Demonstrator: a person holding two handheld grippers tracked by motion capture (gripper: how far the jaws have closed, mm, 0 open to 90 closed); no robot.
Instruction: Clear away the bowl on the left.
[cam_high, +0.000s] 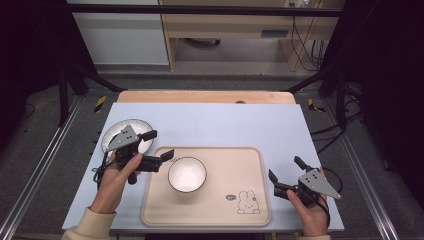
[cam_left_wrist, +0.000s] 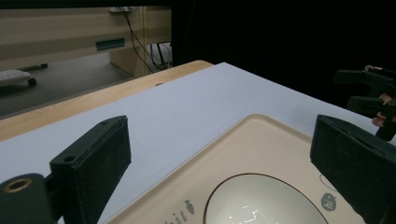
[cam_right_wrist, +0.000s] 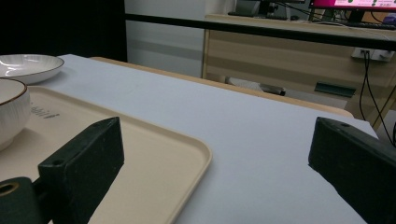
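Worktop (cam_high: 210, 122) carrying a beige tray (cam_high: 250, 210) with a white bowl (cam_high: 187, 174) standing on its left half, nothing visible inside. Plate (cam_high: 113, 132) lies beyond the tray's left corner, partly hidden by the left gripper (cam_high: 159, 145), jaws spread, hovering beside the bowl. Right gripper (cam_high: 286, 170), jaws spread, is held just right of the tray.

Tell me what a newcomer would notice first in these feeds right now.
Probably the white bowl standing alone left of centre on the beige tray, with a rabbit drawing at the tray's near right corner. Next, the left gripper, jaws open, hovering just left of the bowl and in front of a white plate, while the right gripper waits open off the tray's right edge.
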